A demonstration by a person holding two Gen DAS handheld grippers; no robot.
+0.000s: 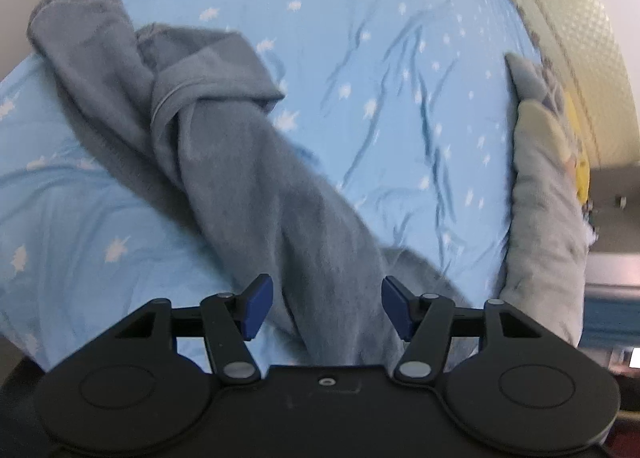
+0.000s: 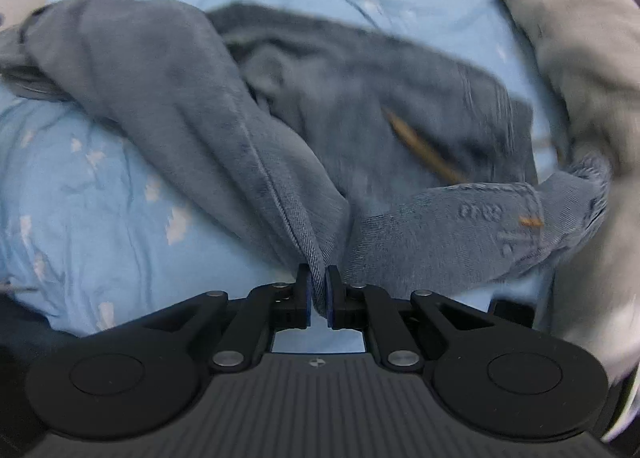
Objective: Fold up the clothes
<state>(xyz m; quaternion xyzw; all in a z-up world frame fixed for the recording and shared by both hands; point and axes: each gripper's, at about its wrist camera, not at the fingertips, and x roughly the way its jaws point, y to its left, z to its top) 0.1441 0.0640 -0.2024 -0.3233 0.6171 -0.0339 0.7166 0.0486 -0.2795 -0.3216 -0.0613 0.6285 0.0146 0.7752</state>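
A pair of blue-grey jeans (image 1: 240, 177) lies crumpled and twisted on the light blue bedsheet (image 1: 400, 57), its legs running to the upper left. My left gripper (image 1: 326, 306) hangs over the near part of a trouser leg. Its blue pads (image 1: 256, 306) stand well apart, and the cloth passes between them without being pinched. In the right wrist view my right gripper (image 2: 319, 294) is shut on a seamed edge of the jeans (image 2: 160, 97) and lifts it off the sheet. The waistband with its buttonhole (image 2: 480, 213) droops to the right. This view is blurred by motion.
A grey padded cushion or blanket (image 1: 548, 197) lies along the right edge of the bed (image 2: 580, 57). Behind it is a pale quilted wall panel (image 1: 580, 17). The sheet (image 2: 100, 197) is wrinkled, and the bed edge curves along the upper left.
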